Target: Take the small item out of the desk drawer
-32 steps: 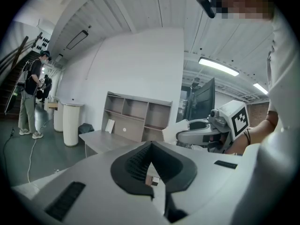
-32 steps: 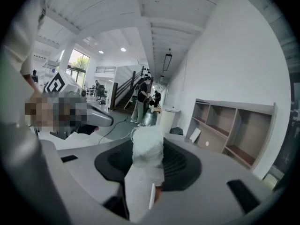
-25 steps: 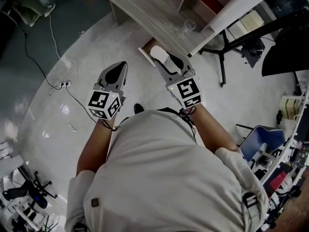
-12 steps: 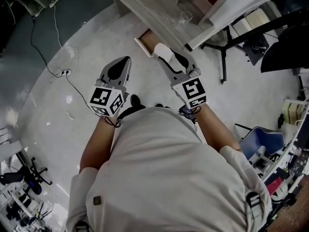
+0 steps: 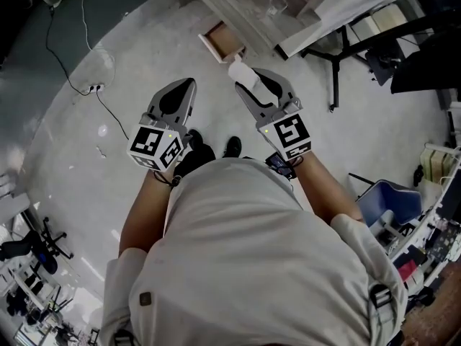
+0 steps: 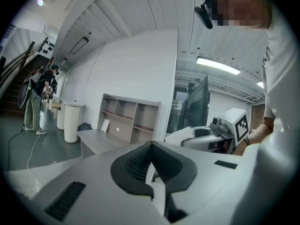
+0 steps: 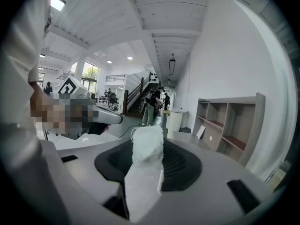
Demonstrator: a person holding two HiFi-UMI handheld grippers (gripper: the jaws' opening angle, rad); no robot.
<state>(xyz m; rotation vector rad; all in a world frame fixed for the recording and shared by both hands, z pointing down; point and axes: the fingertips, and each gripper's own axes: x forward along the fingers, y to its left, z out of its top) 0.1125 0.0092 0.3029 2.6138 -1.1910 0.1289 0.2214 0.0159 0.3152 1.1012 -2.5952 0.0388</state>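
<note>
I am pinching the small white fluffy thing (image 7: 148, 142) with my right gripper (image 5: 247, 83). It is sticking up between the jaws, out over the floor (image 5: 108, 164), a little way from the open drawer (image 5: 224, 40) of the desk (image 5: 234, 11). My left gripper (image 5: 184, 92) is hanging beside it, jaws pressed together, holding nothing.

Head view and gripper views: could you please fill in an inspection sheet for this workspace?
Surface: desk, grey top.
Job's things: drawer open; white item held clear of it.
Clutter: glass on desk.
Grippers: left hand-held gripper shut, empty; right hand-held gripper shut on white item.
Cables: cable and power strip on floor, at left.
Surroundings: shelf unit, black stand, blue chair.
</note>
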